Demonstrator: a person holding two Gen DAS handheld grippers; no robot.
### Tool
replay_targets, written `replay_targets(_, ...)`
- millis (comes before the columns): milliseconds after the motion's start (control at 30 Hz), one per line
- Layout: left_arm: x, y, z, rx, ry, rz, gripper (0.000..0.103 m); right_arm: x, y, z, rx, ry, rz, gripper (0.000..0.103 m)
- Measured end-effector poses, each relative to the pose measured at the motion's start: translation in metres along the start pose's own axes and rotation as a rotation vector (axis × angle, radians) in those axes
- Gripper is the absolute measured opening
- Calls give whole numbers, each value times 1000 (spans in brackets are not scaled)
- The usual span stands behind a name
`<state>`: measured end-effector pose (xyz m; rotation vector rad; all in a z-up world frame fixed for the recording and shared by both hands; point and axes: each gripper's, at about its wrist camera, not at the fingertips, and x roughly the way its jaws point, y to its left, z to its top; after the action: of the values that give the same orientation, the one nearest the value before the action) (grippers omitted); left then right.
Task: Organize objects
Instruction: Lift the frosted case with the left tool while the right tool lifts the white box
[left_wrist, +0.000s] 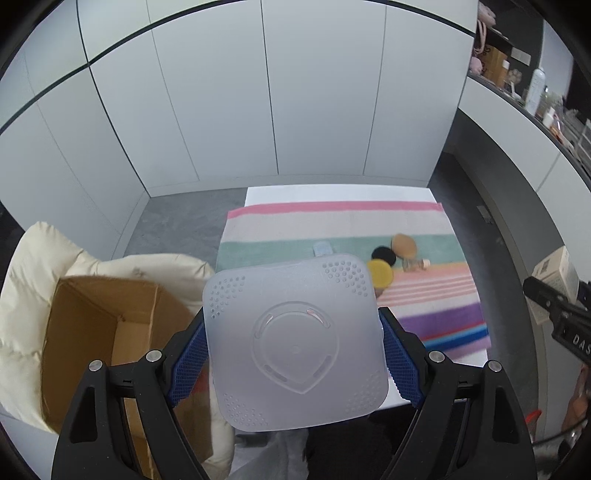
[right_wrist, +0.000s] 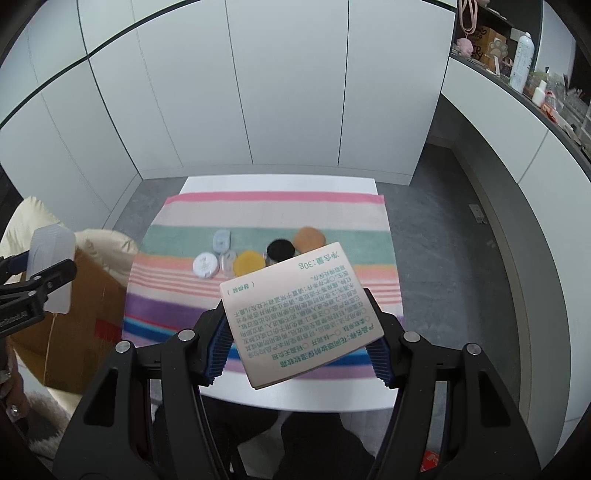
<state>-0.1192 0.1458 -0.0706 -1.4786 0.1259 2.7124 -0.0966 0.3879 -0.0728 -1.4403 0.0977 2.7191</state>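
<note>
My left gripper (left_wrist: 293, 354) is shut on a frosted white square plastic case (left_wrist: 295, 343) and holds it above the table's left edge, beside an open cardboard box (left_wrist: 110, 332). My right gripper (right_wrist: 297, 345) is shut on a pink carton with green print (right_wrist: 299, 317) and holds it above the table's near edge. On the striped towel (right_wrist: 258, 295) lie a yellow puff (right_wrist: 249, 263), a black puff (right_wrist: 280, 249), a tan puff (right_wrist: 309, 238), a white round compact (right_wrist: 205, 264) and two small clear cases (right_wrist: 221, 240). The left gripper and its case also show in the right wrist view (right_wrist: 50, 258).
The towel lies on a white table (right_wrist: 332, 398). The cardboard box (right_wrist: 74, 332) sits on a cream padded jacket (left_wrist: 26, 295) left of the table. White cabinet doors stand behind. A shelf with bottles (right_wrist: 522, 61) runs along the right wall.
</note>
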Motion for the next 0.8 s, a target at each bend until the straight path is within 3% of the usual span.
replay_targets(433, -34, -1, -80, 58, 31, -15, 86, -44, 1, -74, 20, 23, 3, 65)
replay_targets(800, -30, 11, -102, 58, 64, -46, 86, -65, 2, -106, 50, 43, 5, 65)
